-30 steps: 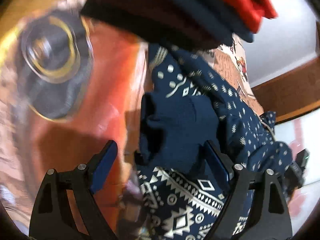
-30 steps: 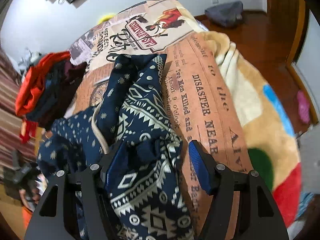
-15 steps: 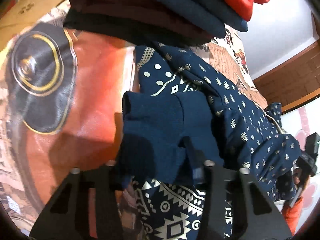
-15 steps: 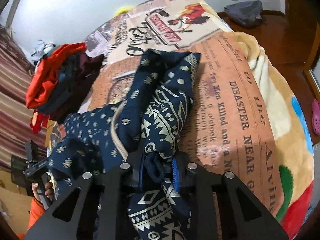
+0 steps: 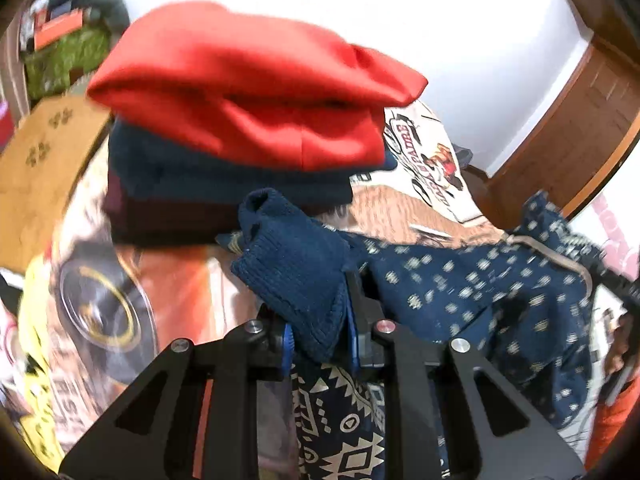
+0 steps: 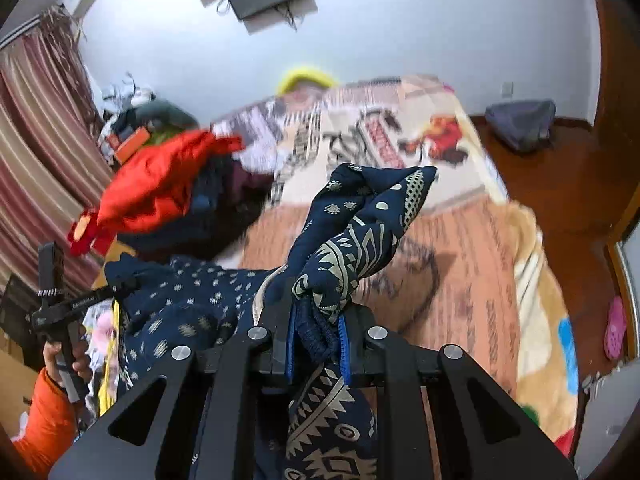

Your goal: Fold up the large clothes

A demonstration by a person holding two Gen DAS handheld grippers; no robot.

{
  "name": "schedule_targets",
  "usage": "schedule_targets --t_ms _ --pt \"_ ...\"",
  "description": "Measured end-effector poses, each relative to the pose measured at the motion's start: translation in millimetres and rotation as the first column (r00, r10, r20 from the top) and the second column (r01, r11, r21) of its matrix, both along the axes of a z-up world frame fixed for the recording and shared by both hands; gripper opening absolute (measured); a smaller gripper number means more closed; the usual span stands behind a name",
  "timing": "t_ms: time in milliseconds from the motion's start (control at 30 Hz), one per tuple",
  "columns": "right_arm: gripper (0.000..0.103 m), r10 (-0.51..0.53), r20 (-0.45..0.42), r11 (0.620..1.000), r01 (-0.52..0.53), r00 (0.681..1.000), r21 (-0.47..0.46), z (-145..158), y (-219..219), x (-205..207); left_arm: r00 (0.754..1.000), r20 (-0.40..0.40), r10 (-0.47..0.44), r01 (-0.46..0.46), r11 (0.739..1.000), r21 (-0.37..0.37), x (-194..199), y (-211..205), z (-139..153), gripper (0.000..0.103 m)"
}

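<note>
A navy sweater (image 5: 460, 292) with a cream geometric pattern hangs between my two grippers above the bed. My left gripper (image 5: 318, 332) has its jaws closing, its blue pads pressed on the plain ribbed navy edge (image 5: 296, 256), which stands up between the fingers. My right gripper (image 6: 316, 340) is also closing and pinches a bunched fold of the patterned cloth (image 6: 352, 232), which rises in front of it. In the right wrist view a hand (image 6: 60, 356) in an orange sleeve holds the other tool at the left, with the dotted part of the sweater stretched towards it.
A stack of folded clothes with a red one (image 5: 256, 92) on top sits on the printed blanket (image 6: 472, 280) just behind the sweater. A cardboard box (image 5: 44, 152) lies to the left. On the wooden floor are a grey bag (image 6: 520, 124) and a pink slipper (image 6: 616, 328).
Both grippers went from open around the sweater to closed on it. Both hands then rose, lifting the cloth off the blanket, and the views tilted up towards the wall.
</note>
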State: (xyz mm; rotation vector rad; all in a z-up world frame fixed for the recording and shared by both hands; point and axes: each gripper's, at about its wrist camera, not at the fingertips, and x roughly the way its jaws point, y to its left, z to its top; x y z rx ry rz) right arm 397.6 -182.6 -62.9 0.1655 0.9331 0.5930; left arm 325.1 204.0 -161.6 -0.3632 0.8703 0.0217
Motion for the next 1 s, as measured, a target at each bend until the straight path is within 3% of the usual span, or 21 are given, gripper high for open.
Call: schedule_targets --t_ms 133,200,333,433,500,600,733,1000 --pt "0.015 -0.040 -0.015 0.999 0.040 0.999 -0.030 -16 -1 19 0.999 -0.031 0.019 -0.019 1.000 -0.004 25 7 -21 0.020" --pt "0.015 -0.066 -0.067 0.997 0.062 0.996 -0.054 -40 -3 32 0.997 -0.068 0.022 -0.022 1.000 -0.007 33 10 -40 0.021" --pt "0.015 -0.112 -0.167 0.986 0.089 0.980 -0.139 -98 -6 51 0.987 -0.160 0.028 -0.019 0.998 0.061 51 7 -82 0.023" --pt "0.016 -0.131 -0.229 0.983 0.097 0.965 -0.155 -129 -15 58 0.981 -0.194 0.025 -0.015 0.999 0.050 53 10 -102 0.029" --pt "0.018 -0.118 -0.222 0.983 0.082 0.968 -0.166 -129 -16 55 0.979 -0.203 0.017 -0.017 1.000 0.003 52 15 -107 0.033" --pt "0.029 -0.117 -0.202 0.969 0.067 0.972 -0.236 -119 -11 47 0.978 -0.210 0.001 -0.007 1.000 -0.029 45 21 -103 0.036" --pt "0.032 -0.100 -0.164 0.959 0.051 0.981 -0.278 -97 -12 30 0.978 -0.205 -0.033 0.041 0.998 0.037 30 8 -82 0.038" --pt "0.034 -0.064 -0.097 0.969 0.038 0.993 -0.244 -51 -28 -12 0.990 -0.132 -0.050 0.070 0.986 0.149 -19 -6 -29 0.041"
